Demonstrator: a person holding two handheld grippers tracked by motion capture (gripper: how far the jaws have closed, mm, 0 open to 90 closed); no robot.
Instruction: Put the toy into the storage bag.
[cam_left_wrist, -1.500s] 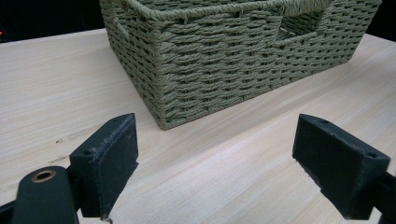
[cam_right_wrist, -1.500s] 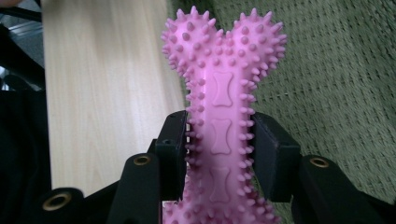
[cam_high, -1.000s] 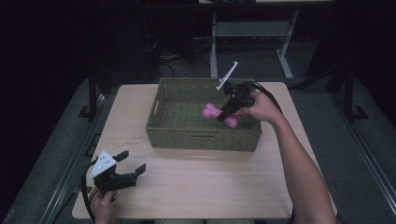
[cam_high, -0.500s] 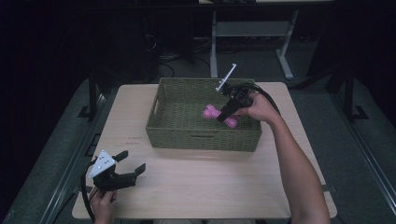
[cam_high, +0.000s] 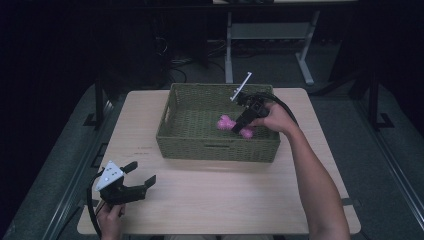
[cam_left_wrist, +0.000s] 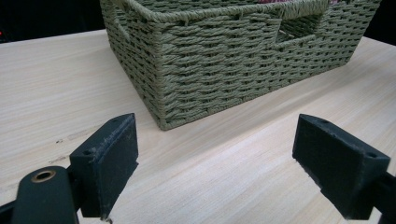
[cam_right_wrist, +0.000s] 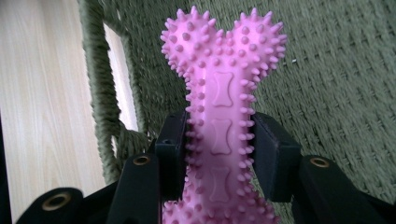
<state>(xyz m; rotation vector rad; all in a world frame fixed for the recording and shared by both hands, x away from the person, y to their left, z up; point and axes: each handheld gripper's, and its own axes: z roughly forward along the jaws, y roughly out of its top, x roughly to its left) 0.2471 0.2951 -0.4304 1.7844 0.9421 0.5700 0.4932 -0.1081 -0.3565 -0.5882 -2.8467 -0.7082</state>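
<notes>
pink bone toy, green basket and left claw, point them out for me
pink bone toy (cam_right_wrist: 219, 88), right gripper view, its spiky shaft
green basket (cam_high: 217, 148), high view, its near wall
left claw (cam_high: 141, 176), high view, between its open tips

Pink spiked bone toy (cam_right_wrist: 219, 121) clamped between black fingers (cam_right_wrist: 273, 156) (shaft gripped), green woven basket (cam_right_wrist: 336, 79) behind

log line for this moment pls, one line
right hand-held gripper: shut on pink bone toy, over basket | left hand-held gripper: open, holding nothing, above table | toy not yet released
</notes>
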